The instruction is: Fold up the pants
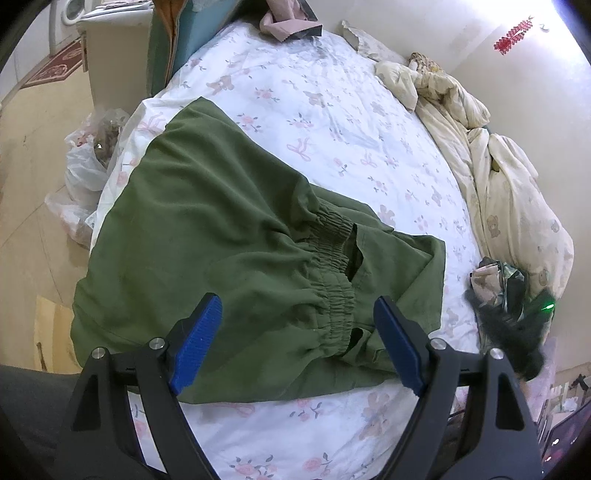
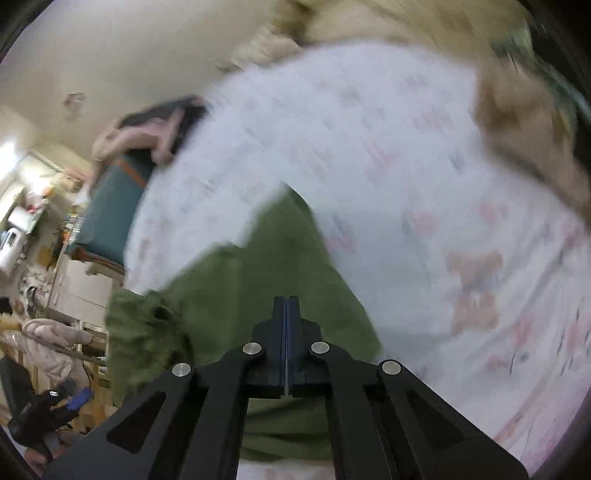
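Olive-green cotton pants (image 1: 207, 236) w/ a gathered elastic waistband (image 1: 334, 266) lie spread on a bed sheet (image 1: 332, 122), white w/ pink flowers, bows & small bears. They sit near the bed's left edge, the waistband toward the mattress centre and part of the cloth folded under it.

My left gripper (image 1: 295, 339), black arms w/ blue ribbed pads (image 1: 195, 350), hangs just above the waistband end w/ jaws spread wide; nothing is between them. One pad sits over the green cloth on each side of the elastic.

My right gripper (image 2: 287, 325) has its jaws pressed together, pads meeting w/ no cloth between them. It points down over the green fabric in the right wrist view; that view is heavily blurred, so I can't tell if it touches the cloth.

A crumpled cream quilt (image 1: 491, 162) w/ bear print runs along the bed's far side by the wall. White plastic bags (image 1: 86, 166) sit on the floor beside the bed. A pinkish garment (image 1: 280, 22) lies at the head end.
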